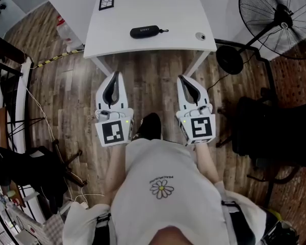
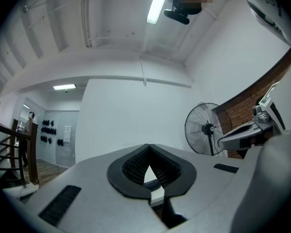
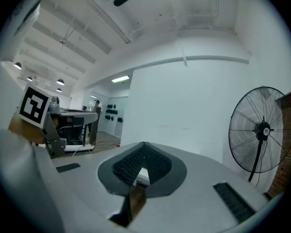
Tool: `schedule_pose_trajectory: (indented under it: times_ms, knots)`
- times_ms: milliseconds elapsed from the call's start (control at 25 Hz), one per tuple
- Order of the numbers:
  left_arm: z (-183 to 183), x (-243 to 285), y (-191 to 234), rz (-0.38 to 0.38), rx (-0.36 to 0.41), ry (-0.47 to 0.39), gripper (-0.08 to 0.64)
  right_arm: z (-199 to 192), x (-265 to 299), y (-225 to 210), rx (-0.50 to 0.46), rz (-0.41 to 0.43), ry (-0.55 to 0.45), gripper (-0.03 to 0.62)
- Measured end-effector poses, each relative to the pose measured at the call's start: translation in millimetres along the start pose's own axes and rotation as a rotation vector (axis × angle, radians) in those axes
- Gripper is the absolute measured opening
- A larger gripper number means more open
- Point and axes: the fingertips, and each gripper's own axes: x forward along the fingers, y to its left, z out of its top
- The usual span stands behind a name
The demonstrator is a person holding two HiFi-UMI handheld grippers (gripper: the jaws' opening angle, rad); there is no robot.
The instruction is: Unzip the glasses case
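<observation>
Table (image 1: pixel 143 14), white, stands on wood floor (image 1: pixel 148 80) ahead of the person. On it, left to right: square black-and-white marker (image 1: pixel 106 2) at the far left corner; glasses case (image 1: pixel 145 31), black, lying flat near the middle, long axis running left to right across the table, short pull loop sticking out of its right end; small round object (image 1: pixel 200 36) near the right edge. Case looks closed, contents not visible. Nearer the person, left gripper (image 1: pixel 116 75) and right gripper (image 1: pixel 181 78) are held short of the table's near edge, well apart from the case, both pointing toward the table; jaws of each pressed together, nothing between them. At far right, standing fan (image 1: pixel 278 19).
</observation>
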Motion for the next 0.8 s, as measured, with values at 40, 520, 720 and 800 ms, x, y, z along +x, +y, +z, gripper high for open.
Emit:
schedule_pose_trajectory:
  times_ms: [40,520,720,800]
  knots:
    - [1.2,-0.1,0.6,0.002,0.001,-0.004,0.012,1.7,-0.6,1.5,-0.017,0.017,-0.008,0.006]
    - [11.4,38.5,1.4,-0.017,0.090,-0.049,0.014,-2.1,9.1,-31.3,0.015,-0.009,-0.015,0.006]
    - [-10.7,60.3,12.9,-0.027,0.070,-0.034,0.014,-12.0,29.0,-38.5,0.008,-0.021,-0.011,0.006]
    - [-19.8,75.3,18.8,-0.028,0.060,-0.028,0.014,-16.9,42.3,-44.2,0.013,-0.037,-0.001,0.006]
